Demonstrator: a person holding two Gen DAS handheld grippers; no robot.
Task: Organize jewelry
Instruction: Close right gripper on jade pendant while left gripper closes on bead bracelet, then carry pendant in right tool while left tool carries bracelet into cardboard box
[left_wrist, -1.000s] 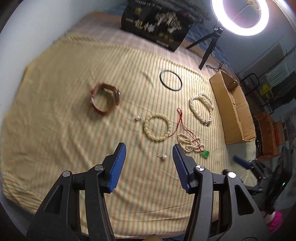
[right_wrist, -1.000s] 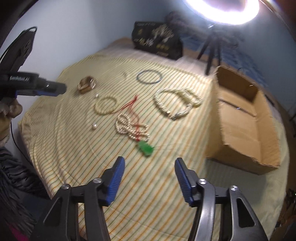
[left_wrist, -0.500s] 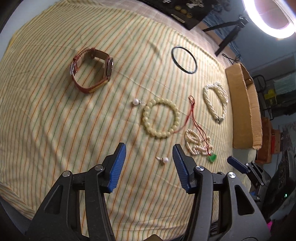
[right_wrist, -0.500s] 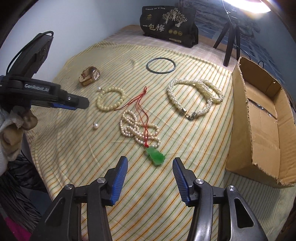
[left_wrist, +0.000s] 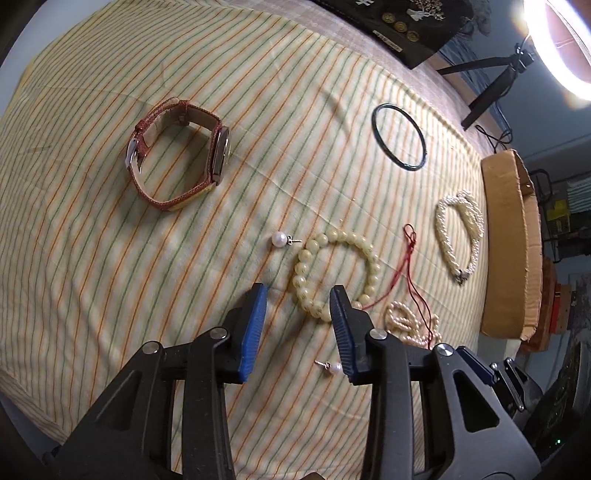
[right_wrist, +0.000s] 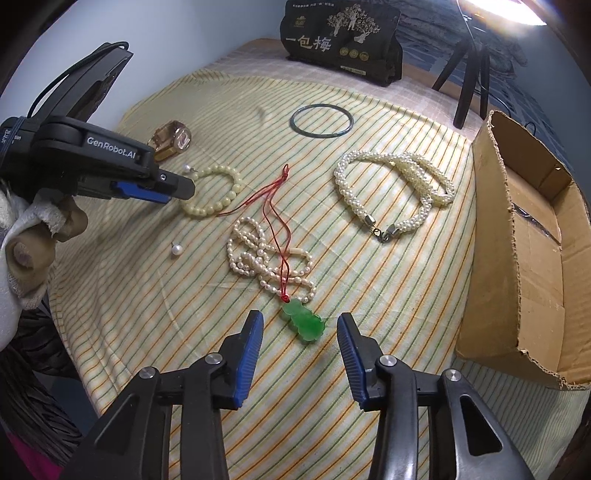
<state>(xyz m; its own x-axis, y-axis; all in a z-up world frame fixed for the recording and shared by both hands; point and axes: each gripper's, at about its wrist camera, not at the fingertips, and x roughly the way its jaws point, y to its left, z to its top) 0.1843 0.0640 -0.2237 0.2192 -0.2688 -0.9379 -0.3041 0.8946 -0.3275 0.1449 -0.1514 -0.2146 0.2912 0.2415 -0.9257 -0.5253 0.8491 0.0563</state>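
Jewelry lies on a striped cloth (left_wrist: 110, 295). My left gripper (left_wrist: 299, 295) hangs just over the near arc of a cream bead bracelet (left_wrist: 371, 258); its jaws are closing and the pads do not touch the beads. One pearl earring (left_wrist: 279, 239) lies beyond its left finger, another (left_wrist: 334, 368) by its right finger. My right gripper (right_wrist: 299, 324) is closing too, with a green pendant (right_wrist: 308, 328) on a red cord (right_wrist: 275, 218) lying untouched between its fingers. The left gripper (right_wrist: 173, 190) also shows in the right wrist view above the bead bracelet (right_wrist: 229, 195).
A red-strapped watch (left_wrist: 177, 162), a dark bangle (left_wrist: 399, 136), a braided pearl bracelet (right_wrist: 395, 192) and a heaped pearl necklace (right_wrist: 258, 258) lie around. An open cardboard box (right_wrist: 517, 240) stands at the cloth's right edge. A black gift box (right_wrist: 340, 40) and a ring light tripod (right_wrist: 469, 74) stand behind.
Both grippers have come down closer to the cloth and their jaws have narrowed. The left one has shifted over the bead bracelet, the right one over the green pendant.
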